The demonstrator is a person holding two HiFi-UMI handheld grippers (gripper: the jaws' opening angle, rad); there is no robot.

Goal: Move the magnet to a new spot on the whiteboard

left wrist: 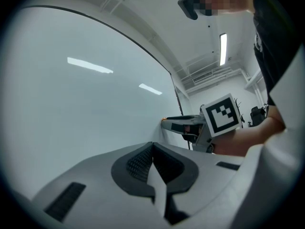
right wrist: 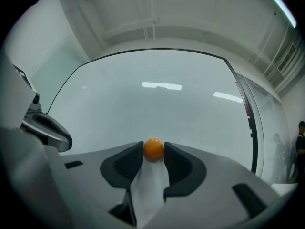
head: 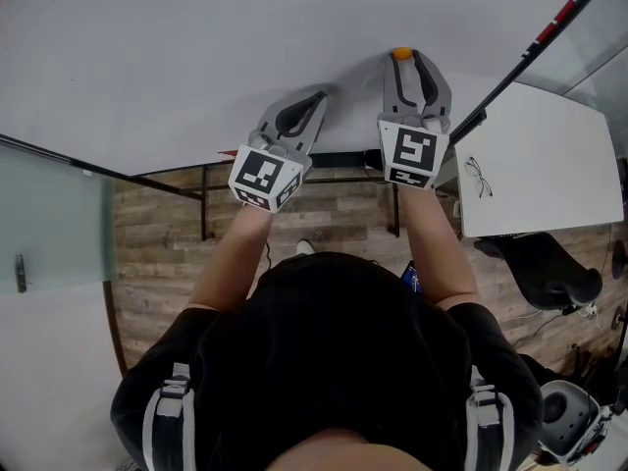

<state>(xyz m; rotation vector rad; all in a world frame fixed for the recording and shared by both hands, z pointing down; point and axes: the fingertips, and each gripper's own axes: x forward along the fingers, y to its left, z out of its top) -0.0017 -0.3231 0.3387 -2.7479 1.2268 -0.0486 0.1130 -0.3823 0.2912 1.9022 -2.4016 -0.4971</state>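
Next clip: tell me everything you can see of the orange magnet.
The magnet is a small, round, orange piece, smooth and slightly glossy like plastic. It sits against the plain white whiteboard. It lies between the tips of the right tongs, which stand apart with one pad close on either side. Whether either pad touches it cannot be told. Its back, against the board, is hidden.
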